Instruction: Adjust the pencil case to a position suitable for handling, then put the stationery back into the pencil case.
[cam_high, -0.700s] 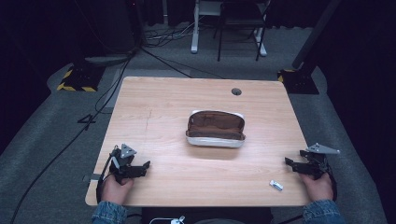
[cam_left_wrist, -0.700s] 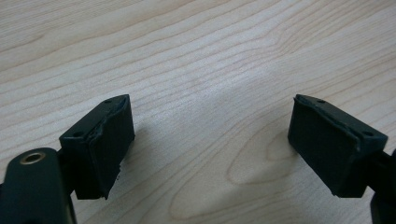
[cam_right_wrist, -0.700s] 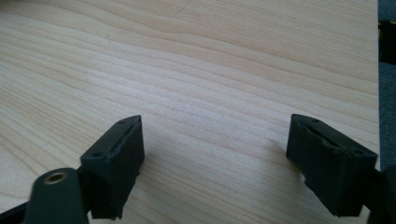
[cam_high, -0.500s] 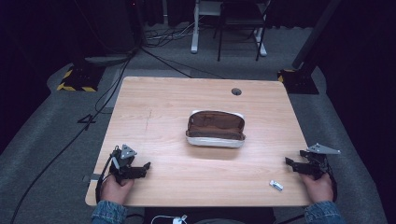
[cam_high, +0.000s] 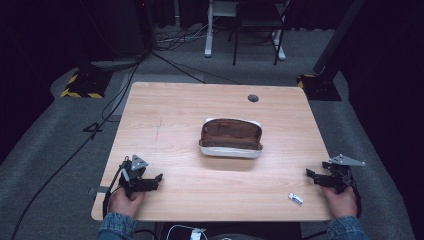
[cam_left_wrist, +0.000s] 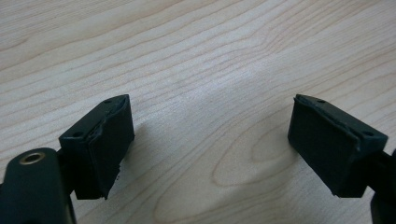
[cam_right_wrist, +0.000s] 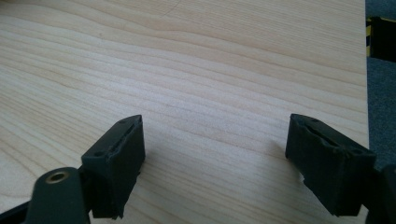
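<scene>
An open pouch (cam_high: 231, 138), brown inside with a pale grey shell, lies near the middle of the wooden table (cam_high: 170, 120). A small white and silver object (cam_high: 296, 198) rests near the front right edge. My left gripper (cam_high: 158, 179) sits low at the front left, held by a hand, jaws pointing right and open. My right gripper (cam_high: 310, 176) hovers at the table's right edge, jaws pointing left and open. In the left gripper view the left gripper (cam_left_wrist: 210, 140) has only bare wood between its pads. The right gripper (cam_right_wrist: 212, 158) likewise spans bare tabletop.
A round cable hole (cam_high: 253, 98) sits near the table's far edge. Beyond the table are a chair base (cam_high: 245, 30), floor cables and yellow-black striped stand feet (cam_high: 80, 85). Grey carpet surrounds the table.
</scene>
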